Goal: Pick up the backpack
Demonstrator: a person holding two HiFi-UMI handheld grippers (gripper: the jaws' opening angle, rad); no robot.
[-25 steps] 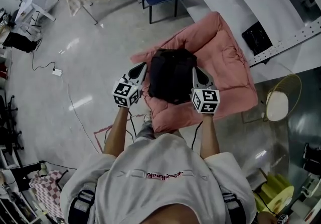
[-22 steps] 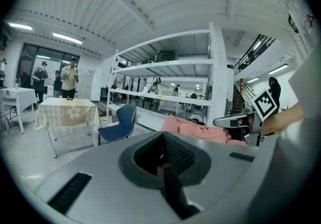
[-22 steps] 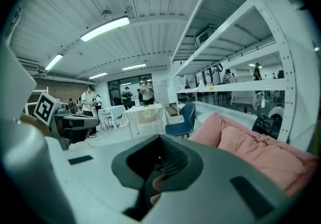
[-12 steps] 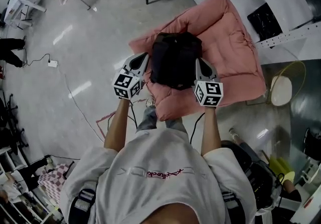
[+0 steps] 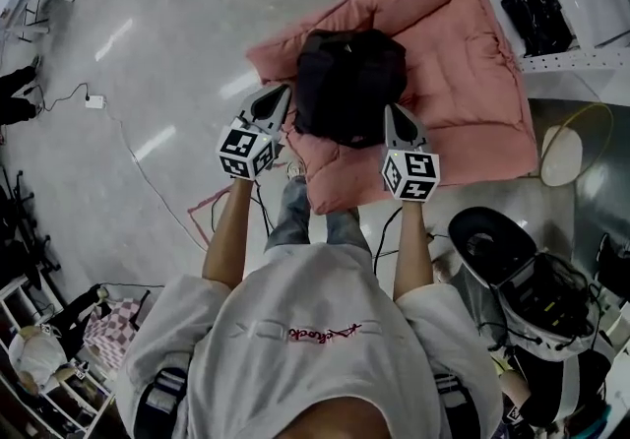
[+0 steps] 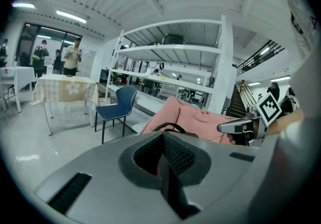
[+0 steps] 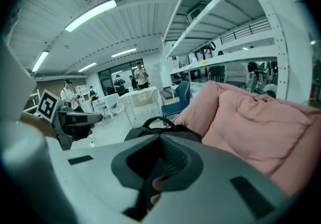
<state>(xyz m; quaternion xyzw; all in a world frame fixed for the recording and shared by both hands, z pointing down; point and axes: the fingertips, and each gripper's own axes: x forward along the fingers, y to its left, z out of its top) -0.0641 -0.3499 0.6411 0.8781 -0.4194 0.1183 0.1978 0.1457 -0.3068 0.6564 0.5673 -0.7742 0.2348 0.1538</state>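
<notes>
While the backpack (image 5: 349, 83) lies on the pink cushion (image 5: 472, 73), toward its near left corner, I have one gripper on each side of it.

1. Left gripper (image 5: 281, 91): jaws pressed fully together, nothing between them. The tip is just beside the backpack's left flank, at the cushion's left edge and over bare floor (image 5: 148, 53). I cannot tell whether it touches.
2. Right gripper (image 5: 392, 112): jaws likewise fully together and empty. The tip is just beside the backpack's near right corner, above the cushion.
3. Edges: the backpack's near side is close to the cushion's front edge. Its carry loop stands upright in the left gripper view.
4. Clearance: open floor lies to the left. The blue chair (image 6: 116, 107) and white shelving (image 6: 224, 67) stand well beyond the cushion.
</notes>
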